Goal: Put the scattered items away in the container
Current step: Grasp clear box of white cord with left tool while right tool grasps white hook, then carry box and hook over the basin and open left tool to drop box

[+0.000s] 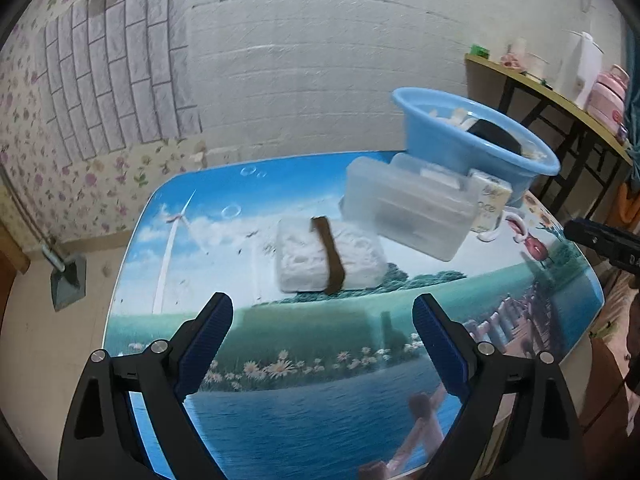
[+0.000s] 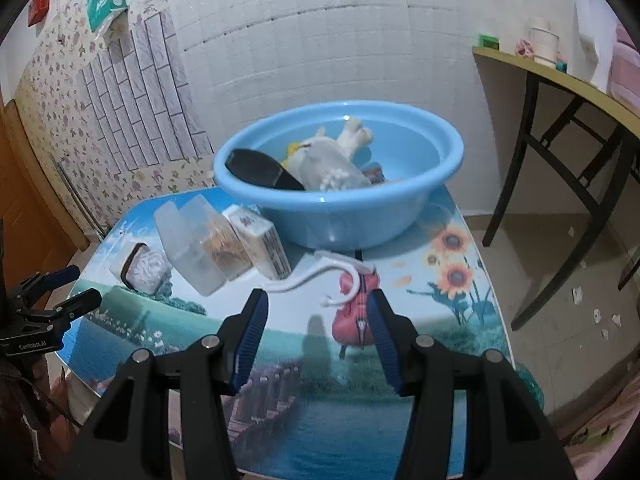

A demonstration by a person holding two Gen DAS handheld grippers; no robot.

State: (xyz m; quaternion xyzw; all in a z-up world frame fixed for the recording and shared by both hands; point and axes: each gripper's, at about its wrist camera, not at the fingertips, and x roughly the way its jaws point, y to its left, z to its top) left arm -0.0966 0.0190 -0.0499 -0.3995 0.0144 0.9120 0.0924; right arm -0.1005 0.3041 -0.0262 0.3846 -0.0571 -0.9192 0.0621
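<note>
A blue basin (image 2: 340, 216) (image 1: 440, 132) stands at the table's far side, holding a plush toy (image 2: 332, 156), a black object (image 2: 260, 170) and other items. On the table lie a white hanger hook (image 2: 320, 274) (image 1: 496, 232), a small printed box (image 2: 260, 240) (image 1: 490, 196), a clear plastic case (image 1: 408, 208) (image 2: 200, 236) and a white pack with a brown band (image 1: 328, 256) (image 2: 140, 266). My left gripper (image 1: 322, 316) is open, just short of the white pack. My right gripper (image 2: 318, 312) is open, just short of the hook.
The low table (image 1: 280, 360) has a glossy landscape print. A yellow-topped side table (image 2: 560, 80) with cups and bottles stands at the right. The walls are close behind. A dustpan (image 1: 68, 280) leans at the left on the floor.
</note>
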